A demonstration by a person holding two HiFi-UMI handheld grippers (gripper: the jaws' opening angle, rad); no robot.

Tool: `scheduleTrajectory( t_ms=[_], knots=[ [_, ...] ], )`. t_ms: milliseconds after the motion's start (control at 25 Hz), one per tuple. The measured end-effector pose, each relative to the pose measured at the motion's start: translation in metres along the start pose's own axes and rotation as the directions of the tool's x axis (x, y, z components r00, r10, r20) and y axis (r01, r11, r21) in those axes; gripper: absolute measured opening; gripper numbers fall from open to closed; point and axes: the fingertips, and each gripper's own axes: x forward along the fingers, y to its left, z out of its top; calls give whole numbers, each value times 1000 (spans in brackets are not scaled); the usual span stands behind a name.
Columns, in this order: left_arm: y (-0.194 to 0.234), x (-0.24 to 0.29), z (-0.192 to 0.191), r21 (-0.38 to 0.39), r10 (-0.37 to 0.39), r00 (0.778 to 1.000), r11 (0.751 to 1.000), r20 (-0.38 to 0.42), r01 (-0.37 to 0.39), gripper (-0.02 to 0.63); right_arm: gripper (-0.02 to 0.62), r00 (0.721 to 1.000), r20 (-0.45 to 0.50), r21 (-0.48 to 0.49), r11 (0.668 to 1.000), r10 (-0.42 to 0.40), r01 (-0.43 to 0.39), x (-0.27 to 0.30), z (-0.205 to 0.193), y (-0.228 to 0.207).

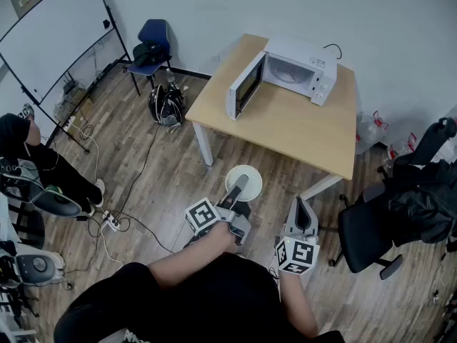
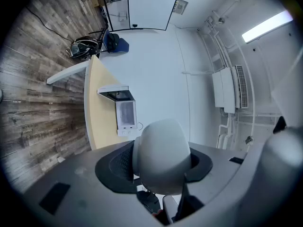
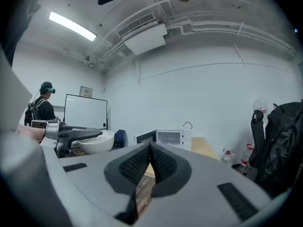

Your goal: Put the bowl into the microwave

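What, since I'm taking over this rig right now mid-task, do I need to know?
Left tool: shut on the rim of the white bowl, holding it over the floor, short of the table.
Right tool: shut, nothing in it, beside the left one.
Microwave: on the table, door swung open, cavity looks empty.
Done: bowl is in hand, door is open.
Left: bring the bowl to the microwave, set it inside, release.
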Motion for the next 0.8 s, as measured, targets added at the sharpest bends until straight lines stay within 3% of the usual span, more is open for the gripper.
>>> scheduleTrajectory(
  t_ms=[120,360,520,800],
  knots=[
    [8,-10,-4,23,57,998,998,-3,-57,216,60,1000,5,2,1000,7,-7,-5,2,-2],
    [16,-8,-6,-16,29,1000,999,12,-29,216,60,1000,-11,22,1000,-7,7,-6,-11,-10],
    [34,-4,-5,11,96,995,995,-13,-95,216,60,999,-32,25,999,-33,34,-1,-15,-19],
    [46,59,3,-46,26,999,999,-44,-28,216,60,993,-62,24,994,-105,107,33,-24,-55]
  ],
)
